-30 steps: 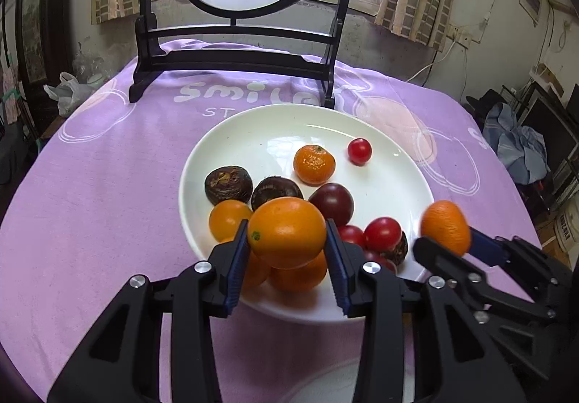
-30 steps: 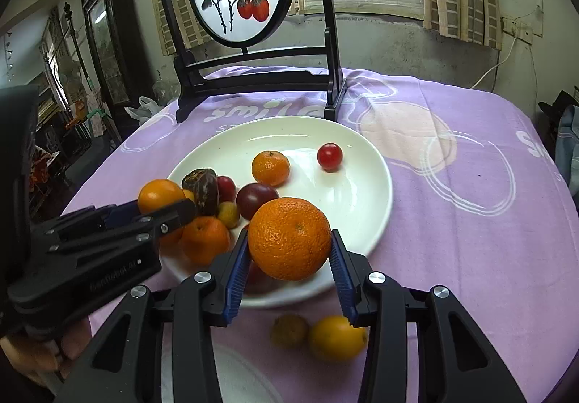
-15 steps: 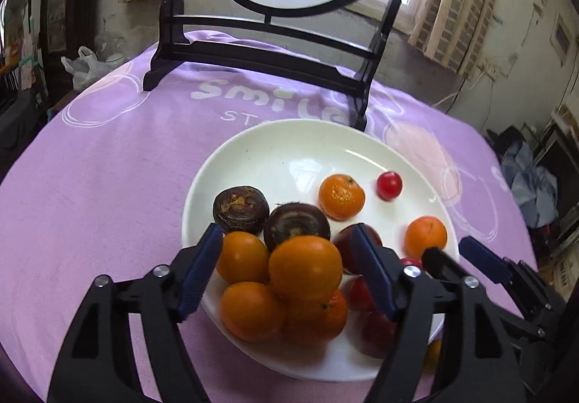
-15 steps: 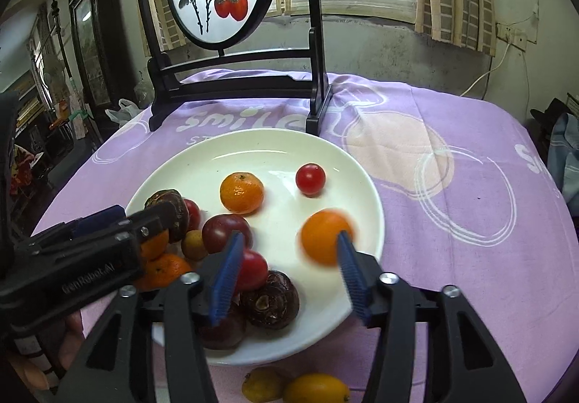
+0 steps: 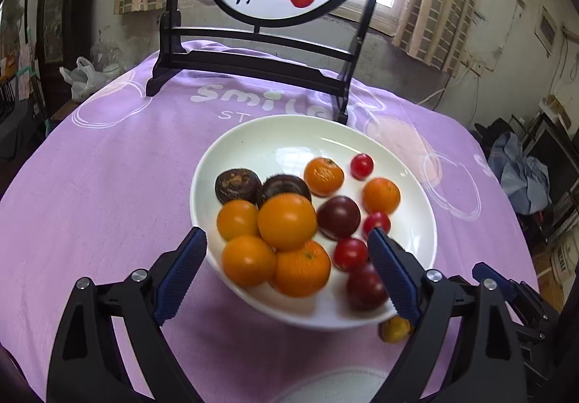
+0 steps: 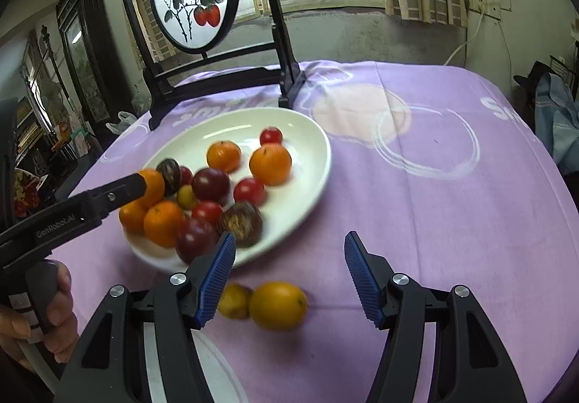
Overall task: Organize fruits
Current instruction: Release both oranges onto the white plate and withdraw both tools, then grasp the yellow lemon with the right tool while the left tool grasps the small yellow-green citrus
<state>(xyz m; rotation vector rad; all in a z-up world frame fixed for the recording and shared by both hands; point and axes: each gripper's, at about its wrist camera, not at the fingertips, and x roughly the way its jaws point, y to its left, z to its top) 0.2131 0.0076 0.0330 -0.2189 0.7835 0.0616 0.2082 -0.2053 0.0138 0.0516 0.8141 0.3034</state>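
Fruits (image 5: 287, 222) heaped on plate (image 5: 267, 142); left claw (image 5: 287, 269) spread, just opened, empty. Right claw (image 6: 289, 280) spread over lemon (image 6: 278, 305) beside plate, likely next pick.

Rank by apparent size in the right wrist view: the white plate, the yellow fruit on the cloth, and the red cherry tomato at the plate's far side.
1. white plate
2. yellow fruit
3. cherry tomato

The yellow fruit lies nearer the camera, so its lead over the tomato is partly exaggerated.
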